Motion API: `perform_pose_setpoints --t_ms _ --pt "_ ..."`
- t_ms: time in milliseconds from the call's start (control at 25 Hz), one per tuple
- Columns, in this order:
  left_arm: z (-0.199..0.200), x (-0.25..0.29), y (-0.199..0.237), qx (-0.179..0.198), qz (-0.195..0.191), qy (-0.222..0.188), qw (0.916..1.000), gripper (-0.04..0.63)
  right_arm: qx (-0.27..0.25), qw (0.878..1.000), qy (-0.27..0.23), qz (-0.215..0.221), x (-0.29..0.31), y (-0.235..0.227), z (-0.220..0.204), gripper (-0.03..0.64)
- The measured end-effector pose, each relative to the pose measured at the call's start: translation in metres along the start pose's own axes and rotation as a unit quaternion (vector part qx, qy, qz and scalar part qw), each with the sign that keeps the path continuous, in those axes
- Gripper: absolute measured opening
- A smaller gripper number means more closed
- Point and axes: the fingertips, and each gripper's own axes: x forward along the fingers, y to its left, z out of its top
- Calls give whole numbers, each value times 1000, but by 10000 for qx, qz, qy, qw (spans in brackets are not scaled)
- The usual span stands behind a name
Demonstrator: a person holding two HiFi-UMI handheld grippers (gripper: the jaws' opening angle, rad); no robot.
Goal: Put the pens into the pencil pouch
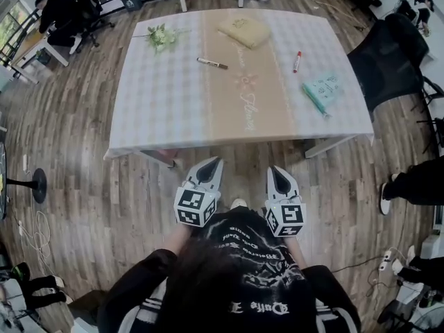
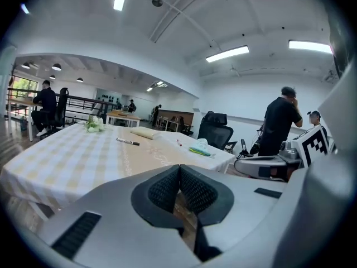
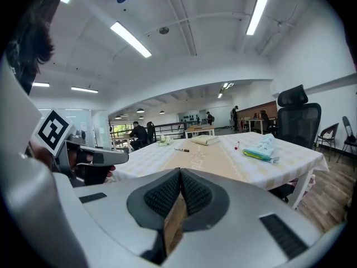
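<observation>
Black pen (image 1: 211, 63) on table (image 1: 159, 116) | left gripper (image 1: 210, 164), right gripper (image 1: 277, 172): jaws closed, empty

Matt checked tablecloth (image 1: 159, 96), wood-plank floor (image 1: 76, 158), pencil pouch (image 1: 244, 31) perhaps of soft fabric.

2 pens (image 1: 211, 63), pouch (image 1: 244, 31) on tbl (image 1: 159, 103)

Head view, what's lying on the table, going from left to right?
flower sprig → black pen → pencil pouch → red pen → teal packet
</observation>
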Motion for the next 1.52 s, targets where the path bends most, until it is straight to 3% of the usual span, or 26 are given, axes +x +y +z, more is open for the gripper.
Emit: perform_pose_setpoints --t_ms 240,640,1160,1520 --pt "9 40 -16 -53 -16 4 10000 20 85 9998 144 58 12 -41 0 9" --pt "26 81 -2 -213 -184 -45 9996 20 239 9993 296 -46 40 -63 0 9" --pt "82 192 53 242 -657 24 9975 20 323 9964 402 -669 134 -121 35 9" --pt "87 251 78 397 -1014 499 9928 20 457 9923 452 -1057 181 -142 50 9"
